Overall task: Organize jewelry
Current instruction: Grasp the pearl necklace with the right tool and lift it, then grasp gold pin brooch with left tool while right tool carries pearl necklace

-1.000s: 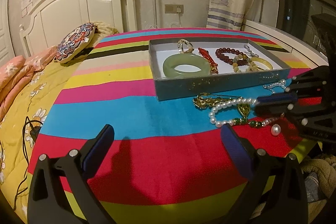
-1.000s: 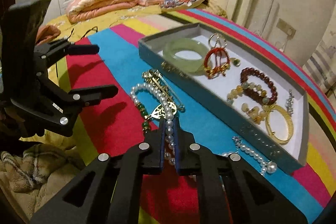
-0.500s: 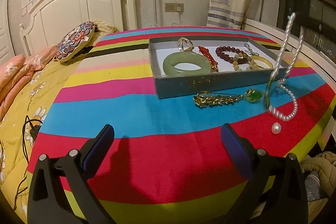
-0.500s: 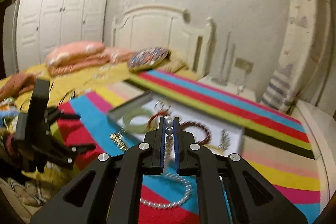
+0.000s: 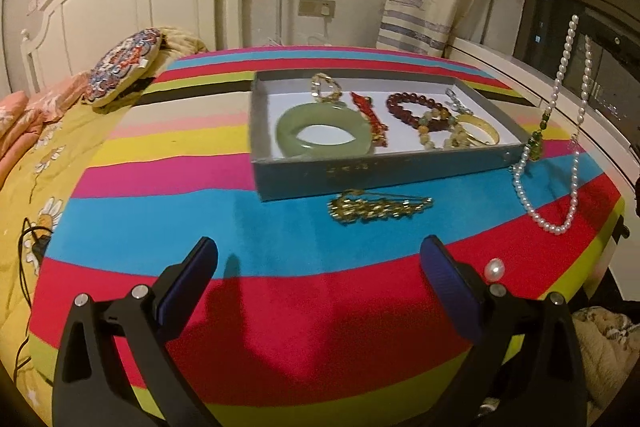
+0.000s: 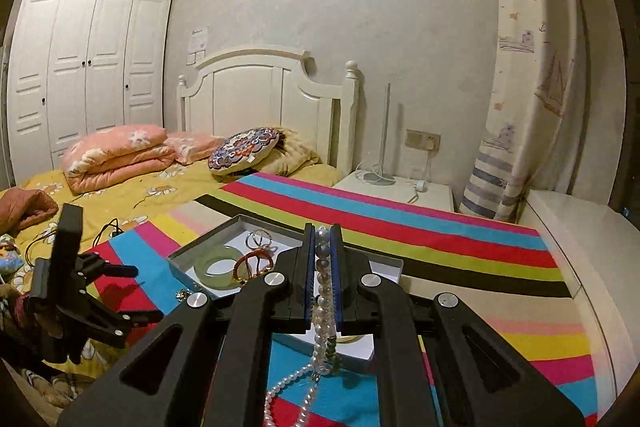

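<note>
A: Above the striped cloth [image 5: 280,227], right of the tray — what did the pearl necklace [image 5: 576,147] do?

B: It hung in a long loop, two strands running up out of the left wrist view. Bottom of the loop sat low over the red band near the cloth's right edge; could not tell whether it touched. Green beads were strung in the left strand, level with the tray's front corner.

A: Held by?

B: The right gripper [image 6: 322,251]. Jaws clamped together on the strand; pearls showed stacked in the slot between the blue pads [image 6: 308,275], the rest trailing down below.

A: Tray contents?

B: Grey tray [image 5: 360,175], white inside. Jade bangle [image 5: 322,135] at the near left, a ring cluster behind it, a red cord piece beside it, a dark red bead bracelet [image 5: 412,107] mid-tray, pale beads and a gold bangle [image 5: 480,133] at the right end.

A: Loose items on the cloth?

B: Gold chain piece [image 5: 376,207] just in front of the tray wall on the blue band. One single pearl [image 5: 495,270] on the red band, close by the left gripper's right finger.

A: Left gripper?

B: Left gripper [image 5: 316,287] low over the red band, jaws spread wide, nothing between them.

A: Surroundings?

B: Bed with white headboard [image 6: 260,99], patterned round cushion [image 6: 244,151], curtain [image 6: 532,67] to the right.
</note>
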The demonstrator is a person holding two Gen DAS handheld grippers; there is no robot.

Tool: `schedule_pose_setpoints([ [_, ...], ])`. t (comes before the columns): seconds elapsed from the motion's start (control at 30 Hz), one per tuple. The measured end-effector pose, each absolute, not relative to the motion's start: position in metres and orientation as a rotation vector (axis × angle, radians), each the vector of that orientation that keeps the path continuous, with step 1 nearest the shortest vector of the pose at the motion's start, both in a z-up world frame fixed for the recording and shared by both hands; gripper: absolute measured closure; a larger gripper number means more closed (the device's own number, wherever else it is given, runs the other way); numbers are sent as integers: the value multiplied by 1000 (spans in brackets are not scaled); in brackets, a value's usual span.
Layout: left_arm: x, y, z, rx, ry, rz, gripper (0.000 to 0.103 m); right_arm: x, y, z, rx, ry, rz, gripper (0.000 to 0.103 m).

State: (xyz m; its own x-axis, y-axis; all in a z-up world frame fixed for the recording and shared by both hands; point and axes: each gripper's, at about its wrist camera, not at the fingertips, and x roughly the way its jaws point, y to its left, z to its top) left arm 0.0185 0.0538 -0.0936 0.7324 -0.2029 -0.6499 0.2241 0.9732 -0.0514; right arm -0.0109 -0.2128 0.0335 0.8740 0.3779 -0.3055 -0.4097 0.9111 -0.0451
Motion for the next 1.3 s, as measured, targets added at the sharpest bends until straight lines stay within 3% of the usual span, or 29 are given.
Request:
schedule_pose_setpoints([
  [0.4, 57, 22, -96, 7, 764, -204, 2, -9, -211, 24, -105, 330, 434, 96],
  [0.67, 94, 21, -97, -27, 905, -50, 2, -9, -211, 21, -99, 336, 443, 96],
  [0.97, 58, 62, -100, -14, 948, 31, 2, -10, -215, 22, -88, 330, 454, 96],
  [1.2, 44, 76, -95, -72, 879, -83, 3, -10, -206, 20, -108, 337, 475, 96],
  [1.23, 44, 70, -95, -39, 865, -103, 6, -11, -206, 21, -111, 336, 474, 96],
  [1.3, 44, 59, -96, 16, 851, -115, 28, -12, -206, 22, -111, 335, 472, 96],
])
